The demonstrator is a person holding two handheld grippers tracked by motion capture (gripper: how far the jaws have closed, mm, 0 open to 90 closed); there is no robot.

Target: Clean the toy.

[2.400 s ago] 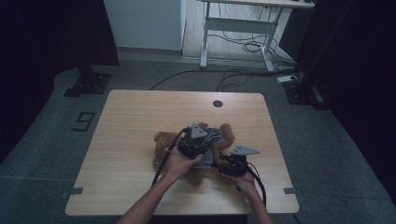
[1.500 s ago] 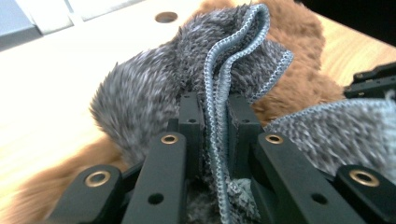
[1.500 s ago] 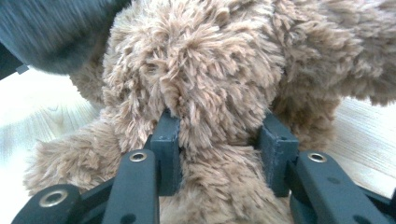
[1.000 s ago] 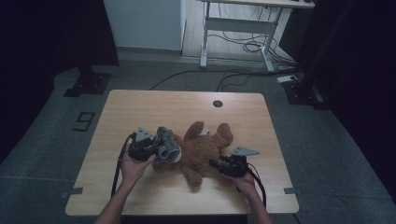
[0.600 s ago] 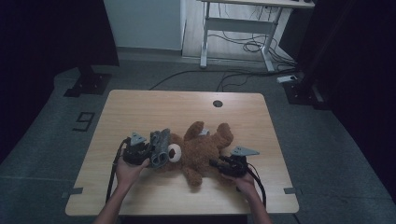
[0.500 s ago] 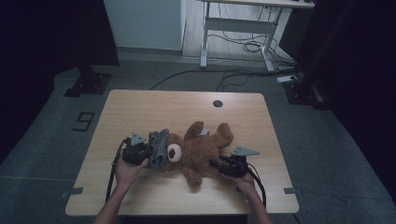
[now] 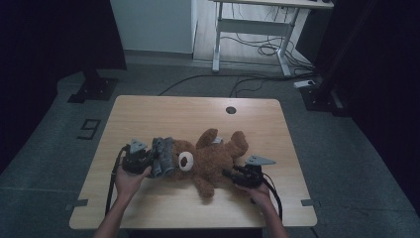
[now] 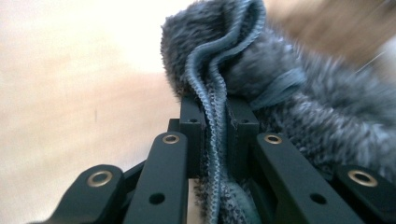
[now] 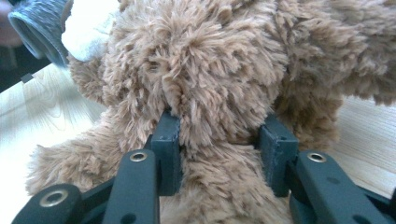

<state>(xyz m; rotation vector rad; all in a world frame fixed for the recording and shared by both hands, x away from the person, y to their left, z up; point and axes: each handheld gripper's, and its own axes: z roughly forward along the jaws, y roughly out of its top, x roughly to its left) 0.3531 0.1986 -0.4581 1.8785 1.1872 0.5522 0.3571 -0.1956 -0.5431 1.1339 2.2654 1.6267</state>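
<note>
Pale wood grain runs across the desk point(image 7: 148, 119), which stands on a grey speckled floor point(image 7: 59, 144) in a dim room. Taking the teddy bear point(image 7: 208, 161) as the landmark: it lies on its back in the nearer half of the desk, head toward the person's left, limbs spread.

Nearest, two forearms come in from the desk's near edge. The right claw point(image 7: 229, 174) sits at the bear's lower body, on its near side. In the right gripper view the two black jaws press into the brown plush from either side, so this claw point(image 9: 219, 140) is clenched on the bear point(image 9: 210, 70), fur bulging between the pads.

At the bear's head end, the left claw point(image 7: 151, 166) grips a grey knitted hat point(image 7: 163, 156). The left gripper view shows the jaws squeezed tight on the folded ribbed hem of the hat point(image 8: 219, 93), with the claw point(image 8: 215, 135) almost fully closed on the thin fabric. The hat touches the top of the bear's head; whether it sits on it I cannot tell.

Beyond the bear, a small dark round hole point(image 7: 231, 109) marks the far part of the desk. Farther still, cables point(image 7: 257, 47) lie on the floor beneath a white-framed table point(image 7: 247, 25).
</note>
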